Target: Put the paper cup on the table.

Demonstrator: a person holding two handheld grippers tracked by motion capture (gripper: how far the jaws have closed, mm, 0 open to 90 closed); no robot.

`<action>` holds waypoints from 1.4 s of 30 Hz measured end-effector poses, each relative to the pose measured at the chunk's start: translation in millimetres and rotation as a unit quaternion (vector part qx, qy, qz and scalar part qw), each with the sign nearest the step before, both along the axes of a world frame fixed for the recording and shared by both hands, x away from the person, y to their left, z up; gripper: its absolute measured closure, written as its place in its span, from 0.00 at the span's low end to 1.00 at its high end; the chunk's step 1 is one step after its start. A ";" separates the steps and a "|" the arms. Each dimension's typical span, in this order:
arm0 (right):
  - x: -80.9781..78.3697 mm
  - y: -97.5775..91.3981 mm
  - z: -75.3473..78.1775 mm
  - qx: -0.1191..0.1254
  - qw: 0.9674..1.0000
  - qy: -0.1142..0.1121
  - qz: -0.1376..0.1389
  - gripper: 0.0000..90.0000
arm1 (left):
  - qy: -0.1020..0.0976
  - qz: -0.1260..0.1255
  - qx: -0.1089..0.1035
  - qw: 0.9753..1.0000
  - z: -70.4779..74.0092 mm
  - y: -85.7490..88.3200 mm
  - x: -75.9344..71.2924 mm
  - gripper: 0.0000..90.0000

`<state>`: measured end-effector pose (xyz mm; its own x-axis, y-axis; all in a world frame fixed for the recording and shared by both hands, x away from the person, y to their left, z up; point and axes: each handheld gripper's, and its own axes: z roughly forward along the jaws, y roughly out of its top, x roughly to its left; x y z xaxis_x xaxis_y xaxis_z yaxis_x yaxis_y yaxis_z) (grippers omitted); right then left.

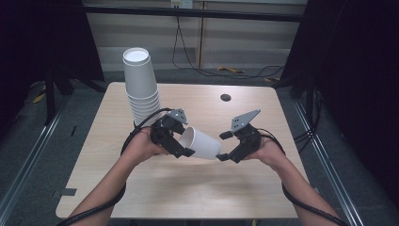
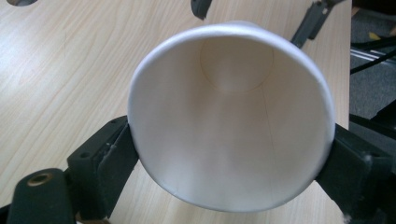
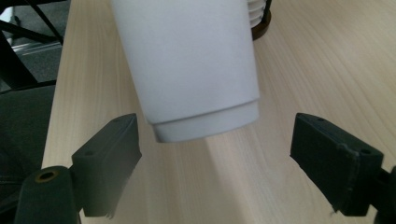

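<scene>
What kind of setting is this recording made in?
Probably a lab or data-collection booth: a bare wooden table ringed by dark curtains, loose cables on the floor, and a stack of paper cups as props.

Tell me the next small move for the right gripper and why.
Probably draw the right gripper back from the paper cup. Its jaws stand open, clear of the cup's base, while the left gripper clamps the rim on both sides, so the left alone appears to carry it. The stack of cups stands behind.

Cup stack's (image 3: 258, 11) top cut off
</scene>
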<state>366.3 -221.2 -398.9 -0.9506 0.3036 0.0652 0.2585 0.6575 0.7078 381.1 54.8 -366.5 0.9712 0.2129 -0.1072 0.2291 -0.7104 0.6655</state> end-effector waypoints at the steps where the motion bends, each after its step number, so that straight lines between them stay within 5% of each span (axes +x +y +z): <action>1: 0.6 -0.7 0.2 -0.001 1.000 0.000 -0.001 0.17 | -0.001 0.001 0.005 1.000 0.3 -0.1 -0.3 0.15; 16: 2.3 -12.8 -6.5 -0.022 1.000 0.008 -0.021 0.16 | 0.001 -0.002 0.068 0.998 -7.5 -6.8 -0.2 0.15; 23: 1.1 -17.4 -9.4 -0.026 0.999 0.009 -0.028 0.16 | -0.007 -0.012 0.113 0.994 -11.7 -12.2 -1.5 0.14; 42: -3.1 -30.0 -24.2 -0.041 0.997 0.004 -0.058 0.17 | -0.011 -0.035 0.178 0.983 -18.4 -20.2 -6.3 0.14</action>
<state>363.2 -251.2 -423.1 -0.9084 0.4159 0.0433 0.3417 0.6785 0.6503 374.8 34.7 -384.9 0.9862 0.1649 -0.0170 0.1591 -0.9131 0.3755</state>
